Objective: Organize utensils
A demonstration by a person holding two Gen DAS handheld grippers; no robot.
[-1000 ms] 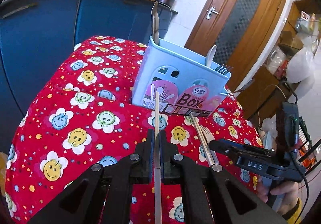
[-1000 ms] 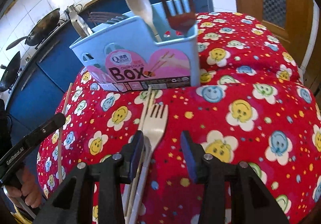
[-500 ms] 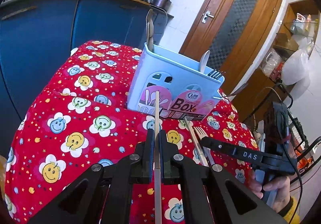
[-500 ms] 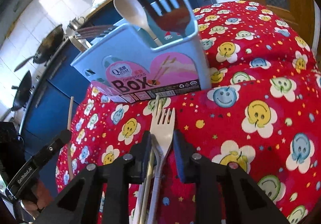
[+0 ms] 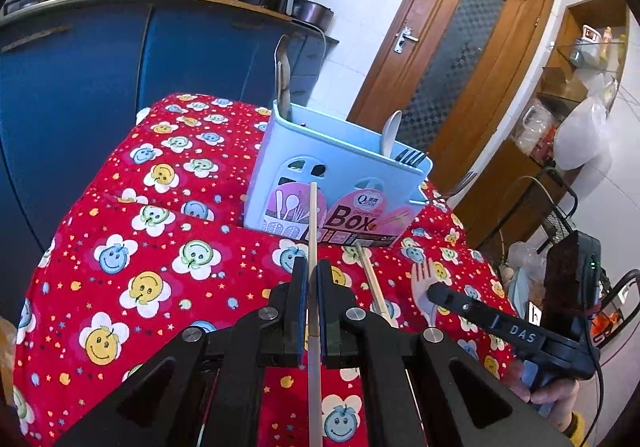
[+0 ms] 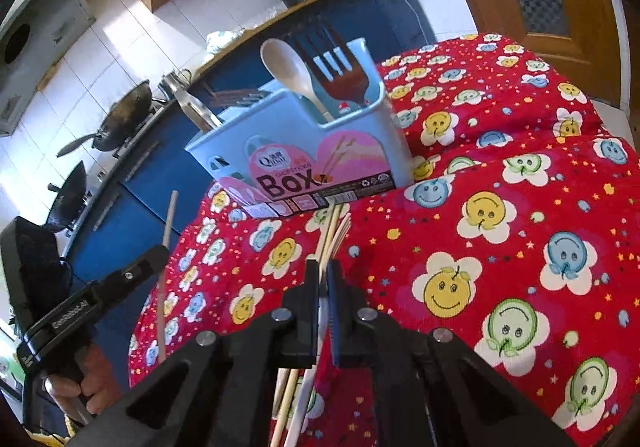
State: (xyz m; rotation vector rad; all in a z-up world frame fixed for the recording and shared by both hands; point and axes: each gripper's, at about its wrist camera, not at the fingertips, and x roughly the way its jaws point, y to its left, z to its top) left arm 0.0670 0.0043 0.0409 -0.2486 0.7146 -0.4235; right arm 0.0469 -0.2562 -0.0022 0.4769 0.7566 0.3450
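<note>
Red cloth (image 5: pixel 132 247) printed with smiley flowers covers the table we work over, with blue kitchen cabinets (image 5: pixel 80 87) behind it and a wooden door (image 5: pixel 460 67) off to the right. Our left gripper (image 5: pixel 313 275) has its jaws pinched tight on a single chopstick (image 5: pixel 313 215), which points ahead at the pale blue utensil box (image 5: pixel 336 183) standing on the cloth. That box already holds a white spoon (image 6: pixel 294 73) and a dark fork (image 6: pixel 336 63) in its right-hand compartment. Further right, our right gripper (image 6: pixel 323 275) is closed on a pale plastic fork (image 6: pixel 340 235), its tines aimed toward the box; another chopstick (image 6: pixel 330 227) lies just beside that fork.
</note>
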